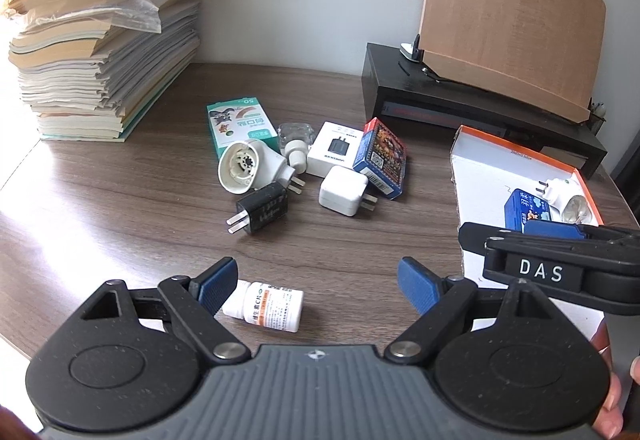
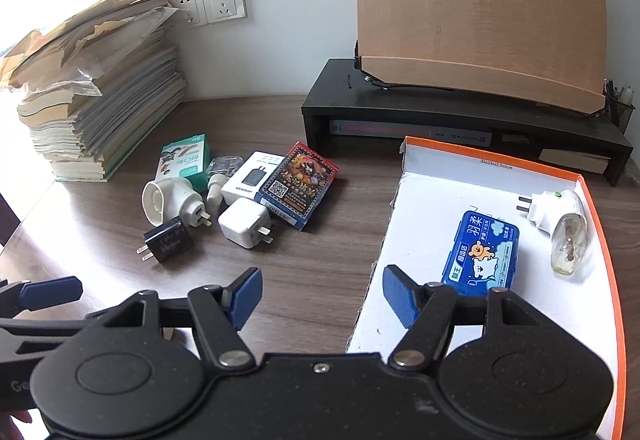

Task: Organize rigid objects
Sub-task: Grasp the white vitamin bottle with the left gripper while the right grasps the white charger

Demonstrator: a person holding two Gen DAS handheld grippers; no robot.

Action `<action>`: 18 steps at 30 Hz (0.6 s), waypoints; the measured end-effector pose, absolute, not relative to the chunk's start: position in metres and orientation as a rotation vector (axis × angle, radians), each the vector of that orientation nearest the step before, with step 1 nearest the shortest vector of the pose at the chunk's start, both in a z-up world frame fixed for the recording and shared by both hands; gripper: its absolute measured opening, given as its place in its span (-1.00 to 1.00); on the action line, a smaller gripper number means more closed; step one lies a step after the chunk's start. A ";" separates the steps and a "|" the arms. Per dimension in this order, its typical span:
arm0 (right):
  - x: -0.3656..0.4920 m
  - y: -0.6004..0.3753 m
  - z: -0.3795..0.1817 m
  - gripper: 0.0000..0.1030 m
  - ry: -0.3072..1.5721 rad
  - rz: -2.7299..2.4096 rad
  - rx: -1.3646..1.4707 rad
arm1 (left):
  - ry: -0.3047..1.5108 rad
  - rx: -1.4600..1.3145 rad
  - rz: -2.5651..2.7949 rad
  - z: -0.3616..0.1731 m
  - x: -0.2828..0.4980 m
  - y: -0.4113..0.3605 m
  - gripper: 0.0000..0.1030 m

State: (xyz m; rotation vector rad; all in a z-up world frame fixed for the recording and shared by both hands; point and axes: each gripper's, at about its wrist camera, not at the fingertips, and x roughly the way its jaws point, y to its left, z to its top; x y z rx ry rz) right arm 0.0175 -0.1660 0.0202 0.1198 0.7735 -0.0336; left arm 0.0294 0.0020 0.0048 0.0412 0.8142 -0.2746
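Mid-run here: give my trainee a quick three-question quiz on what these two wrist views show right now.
1. True or false: the blue floss box lies inside the orange-rimmed tray.
2. Which item lies nearest the left gripper? A) white pill bottle B) black charger C) card deck
3. Fill in: both the left gripper and the right gripper are ____ and hold nothing.

Key: 1 true. 2 A. 3 open.

Wooden desk: paper stack, chargers, pill bottle, orange-rimmed tray, black riser.
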 end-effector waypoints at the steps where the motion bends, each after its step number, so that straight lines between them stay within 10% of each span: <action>1: 0.018 -0.164 0.020 0.55 0.775 -0.029 0.118 | 0.814 0.040 -0.272 0.005 0.029 0.003 0.73; 18: 0.024 -0.155 0.007 0.55 0.817 -0.007 0.119 | 0.860 0.062 -0.214 -0.039 0.037 0.039 0.91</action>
